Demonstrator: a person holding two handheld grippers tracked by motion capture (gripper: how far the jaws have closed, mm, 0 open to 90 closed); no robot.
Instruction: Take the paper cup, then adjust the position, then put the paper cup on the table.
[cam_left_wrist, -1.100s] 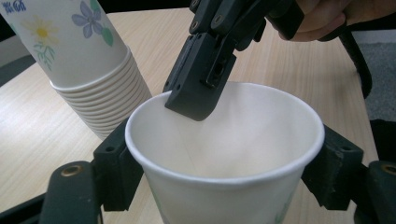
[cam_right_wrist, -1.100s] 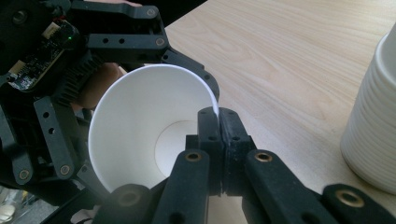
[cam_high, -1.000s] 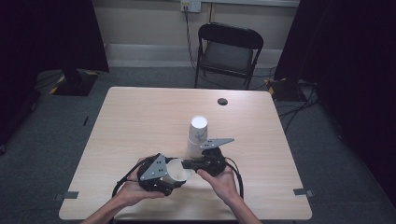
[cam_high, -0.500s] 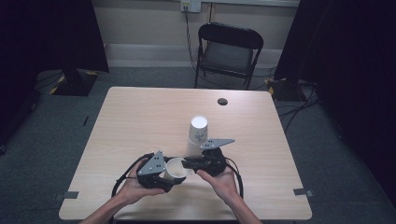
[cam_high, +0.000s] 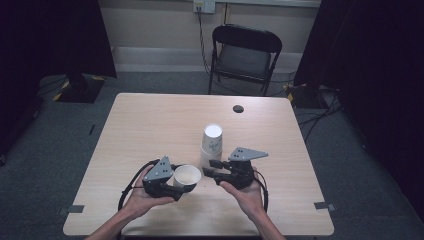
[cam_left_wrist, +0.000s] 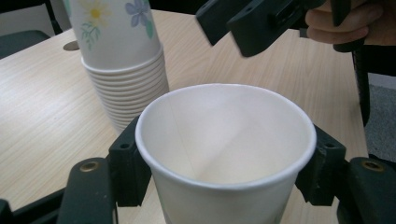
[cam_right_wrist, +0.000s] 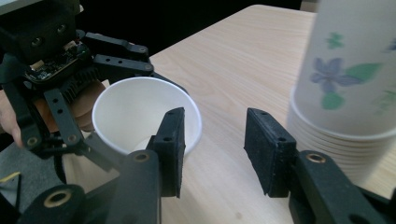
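A single paper cup (cam_high: 187, 176) is being held upright, clamped in the left gripper (cam_high: 176, 186), at 7 o'clock from the stack of cups (cam_high: 212, 145) on the tabletop (cam_high: 150, 125). The right gripper (cam_high: 212, 167), parted and empty, is being kept beside the stack; setting the cup down apart is judged next.

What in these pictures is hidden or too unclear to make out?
- Single cup: its base is cut off by the bottom edge of the left gripper view, and the left gripper hides it in the high view.
- Cup stack: its flower print is too small in the high view, and its top is cut off in the right gripper view.
- Small dark disc: too small to identify.
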